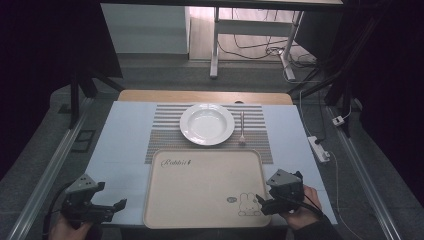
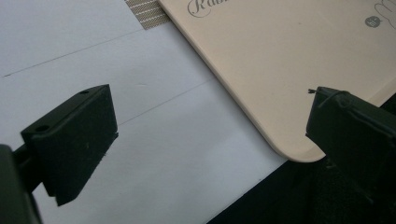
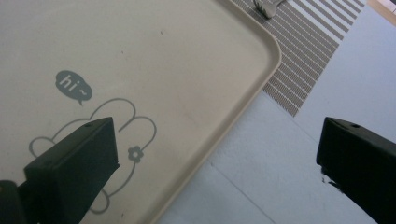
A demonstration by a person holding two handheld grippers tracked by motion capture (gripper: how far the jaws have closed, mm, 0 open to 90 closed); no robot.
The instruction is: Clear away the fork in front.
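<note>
At the table's near edge lies the beige tray (image 1: 202, 187), long axis running 9 to 3 o'clock. Right gripper (image 1: 263, 202), jaws wide, straddles its right rim and is nearer; left gripper (image 1: 119, 205), also wide, waits just off the left corner.

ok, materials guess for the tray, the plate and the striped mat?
Tray: likely plastic or melamine, matte beige, moulded raised rim with rounded corners, printed rabbit and lettering. Plate: looks like glazed ceramic, possibly melamine, white and glossy with soft highlights on its rim. Striped mat: seems a woven mesh, vinyl or fabric; the right gripper view shows a fine weave in its stripes.
</note>
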